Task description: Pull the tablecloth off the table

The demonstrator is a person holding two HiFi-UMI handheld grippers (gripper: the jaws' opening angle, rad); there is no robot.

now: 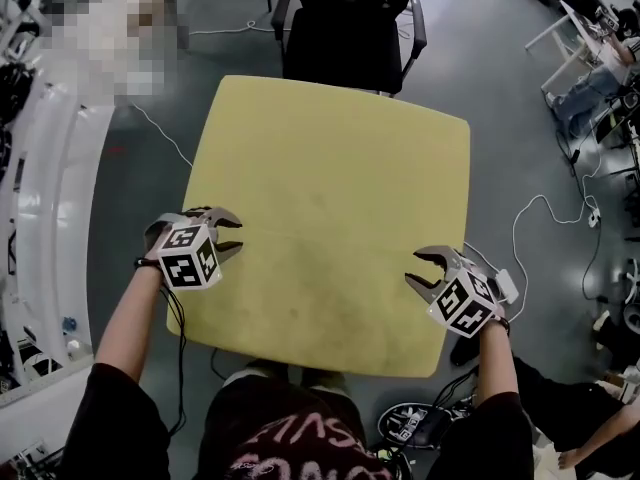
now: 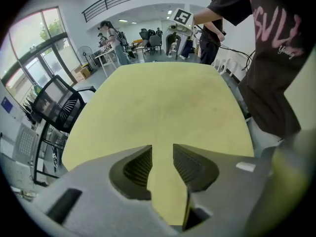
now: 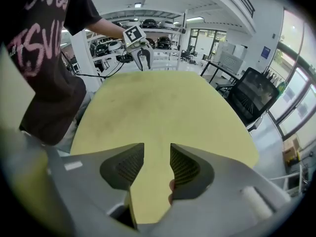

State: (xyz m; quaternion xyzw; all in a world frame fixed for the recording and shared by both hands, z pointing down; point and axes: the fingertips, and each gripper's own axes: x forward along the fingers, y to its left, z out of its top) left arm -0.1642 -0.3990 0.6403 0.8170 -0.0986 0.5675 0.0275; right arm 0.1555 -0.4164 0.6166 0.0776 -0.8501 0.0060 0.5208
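1. Left gripper (image 1: 238, 236): jaws wide apart, holding nothing, poised over the near-left edge of the tablecloth (image 1: 330, 218).
2. Right gripper (image 1: 414, 266): jaws likewise wide and empty, over the near-right edge.
3. Tablecloth: lies flat over the whole table top, not yet pulled.
4. Risk, judged: the cloth lies taut with no loose fold showing, so closing jaws may slide across it or nip only a sliver that slips out on the pull.
5. Risk, judged: an uneven grip between the two sides would drag the cloth askew and snag it on a corner.
6. Risk, judged: floor cables (image 1: 540, 208) near the feet could trip a backward step.
7. Materials: cloth matt yellow, smooth, faintly smudged, square with rounded corners; jaw pads (image 2: 140, 167) dark and ribbed in grey bodies; black chair (image 1: 345, 28) beyond the table.
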